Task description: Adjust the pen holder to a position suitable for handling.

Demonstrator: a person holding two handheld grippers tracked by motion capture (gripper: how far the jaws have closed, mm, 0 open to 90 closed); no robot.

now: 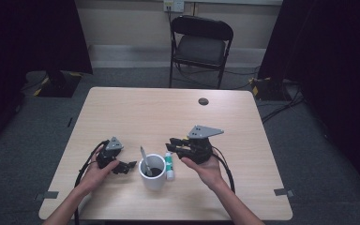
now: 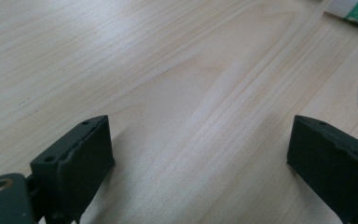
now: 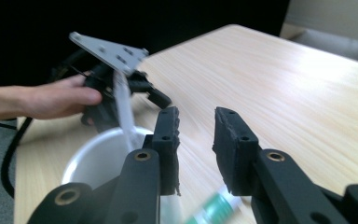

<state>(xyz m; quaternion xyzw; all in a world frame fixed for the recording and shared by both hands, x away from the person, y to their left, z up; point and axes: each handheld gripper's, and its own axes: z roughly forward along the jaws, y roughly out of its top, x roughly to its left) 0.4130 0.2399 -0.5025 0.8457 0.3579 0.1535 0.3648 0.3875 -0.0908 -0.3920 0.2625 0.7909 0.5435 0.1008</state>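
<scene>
While the white cup (image 1: 152,174) stands near the worktop's (image 1: 136,108) front edge, the glue stick (image 1: 169,165) just beside it, light, stiff and probably slick, suits a mid-barrel grip; both the left gripper (image 1: 127,165) and the right gripper (image 1: 172,144) are open and empty.

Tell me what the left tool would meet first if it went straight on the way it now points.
Most likely the white cup. In the high view the left tool points right, at the cup's side, with bare table between them. Its own view shows the cup's edge at the far right, so it might graze rather than hit squarely.
</scene>
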